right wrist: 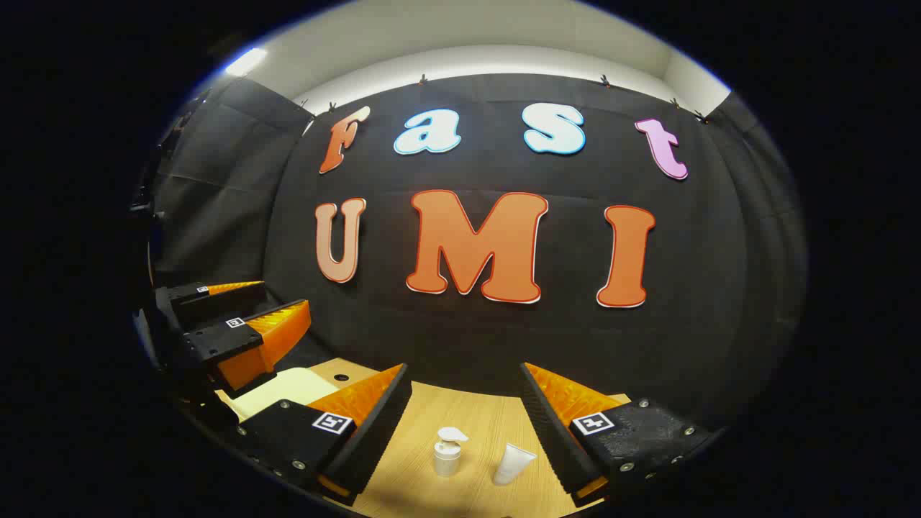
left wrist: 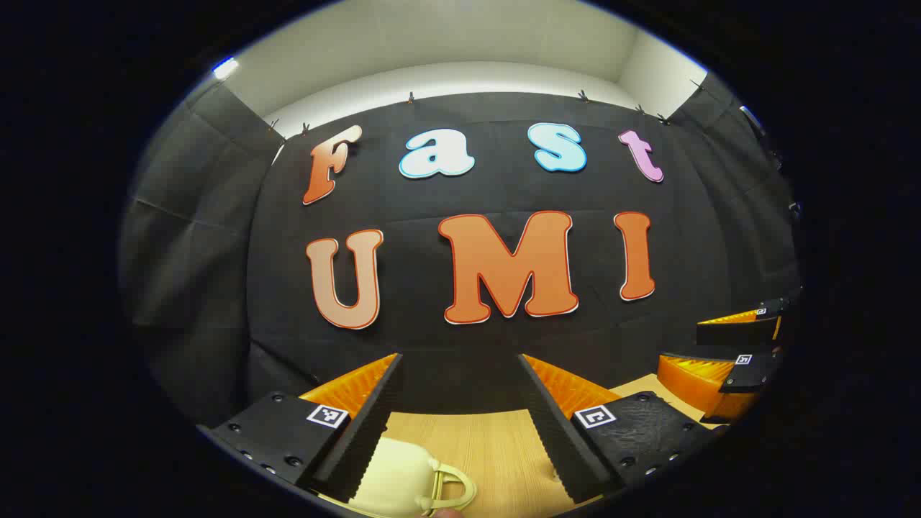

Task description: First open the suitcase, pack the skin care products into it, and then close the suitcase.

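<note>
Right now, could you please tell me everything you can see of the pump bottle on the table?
The pump bottle is small, with a squat pale grey body and a white pump head whose spout points right; it looks like plastic. It stands upright on the wooden table, between the right gripper's open fingers, which do not touch it. A white tube stands just to its right, apart from it.

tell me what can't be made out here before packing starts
- Suitcase, left gripper view: cut off by the bottom edge and the left gripper; latch and whether it is open unclear.
- Suitcase, right gripper view: a pale corner behind both grippers' fingers.
- Pump bottle and tube, right gripper view: too small to read; the right gripper hangs open above.
</note>
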The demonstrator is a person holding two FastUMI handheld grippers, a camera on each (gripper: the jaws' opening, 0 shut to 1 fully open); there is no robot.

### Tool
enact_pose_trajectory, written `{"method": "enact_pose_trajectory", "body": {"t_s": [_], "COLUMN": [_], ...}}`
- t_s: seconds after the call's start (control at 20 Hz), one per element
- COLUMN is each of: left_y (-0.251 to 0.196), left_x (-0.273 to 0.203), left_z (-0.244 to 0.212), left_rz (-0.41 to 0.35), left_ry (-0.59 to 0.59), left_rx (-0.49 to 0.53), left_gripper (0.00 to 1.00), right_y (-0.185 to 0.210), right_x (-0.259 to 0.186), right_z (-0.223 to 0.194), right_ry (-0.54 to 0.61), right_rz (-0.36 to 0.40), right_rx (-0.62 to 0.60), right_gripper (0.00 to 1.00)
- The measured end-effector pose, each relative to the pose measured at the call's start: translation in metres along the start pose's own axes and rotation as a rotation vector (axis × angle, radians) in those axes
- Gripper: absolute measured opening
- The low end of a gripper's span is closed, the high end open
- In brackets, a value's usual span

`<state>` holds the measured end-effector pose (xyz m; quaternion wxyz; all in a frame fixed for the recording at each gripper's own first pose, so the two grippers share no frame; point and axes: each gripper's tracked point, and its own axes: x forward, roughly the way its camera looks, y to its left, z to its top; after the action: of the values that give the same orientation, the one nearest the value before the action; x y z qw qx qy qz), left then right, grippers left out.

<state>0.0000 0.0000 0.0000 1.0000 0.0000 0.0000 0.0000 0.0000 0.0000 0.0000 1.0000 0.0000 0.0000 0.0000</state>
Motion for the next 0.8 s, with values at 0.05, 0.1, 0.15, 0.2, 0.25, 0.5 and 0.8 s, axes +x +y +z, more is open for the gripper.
{"method": "enact_pose_trajectory", "body": {"t_s": [0.05,0.1,0.15,0.2,0.25,0.5,0.8], "left_y": [0.002,0.004,0.006,0.008,0.006,0.010,0.012], "left_x": [0.004,0.008,0.011,0.014,0.018,0.031,0.036], "left_z": [0.001,0.000,-0.003,-0.003,-0.003,0.001,0.000], "left_rz": [-0.011,-0.022,-0.033,-0.040,-0.055,-0.076,-0.080], "left_ry": [-0.008,-0.006,-0.004,-0.007,-0.008,-0.029,-0.044], "left_rx": [-0.006,-0.003,0.003,-0.001,-0.010,-0.006,-0.003], "left_gripper": [0.99,0.99,0.99,0.99,0.99,0.99,0.99], "right_y": [0.006,0.011,0.014,0.016,0.017,0.015,0.008], "right_x": [-0.001,0.001,0.004,0.006,0.008,0.015,0.018], "right_z": [0.000,-0.001,-0.004,-0.006,-0.007,-0.005,-0.003], "right_ry": [0.000,0.000,0.009,0.019,0.025,0.026,0.020], "right_rz": [-0.002,-0.007,-0.018,-0.029,-0.036,-0.073,-0.096], "right_rx": [0.020,0.024,0.022,0.021,0.026,0.030,0.012], "right_gripper": [0.95,0.96,0.95,0.95,0.95,0.95,0.95]}}
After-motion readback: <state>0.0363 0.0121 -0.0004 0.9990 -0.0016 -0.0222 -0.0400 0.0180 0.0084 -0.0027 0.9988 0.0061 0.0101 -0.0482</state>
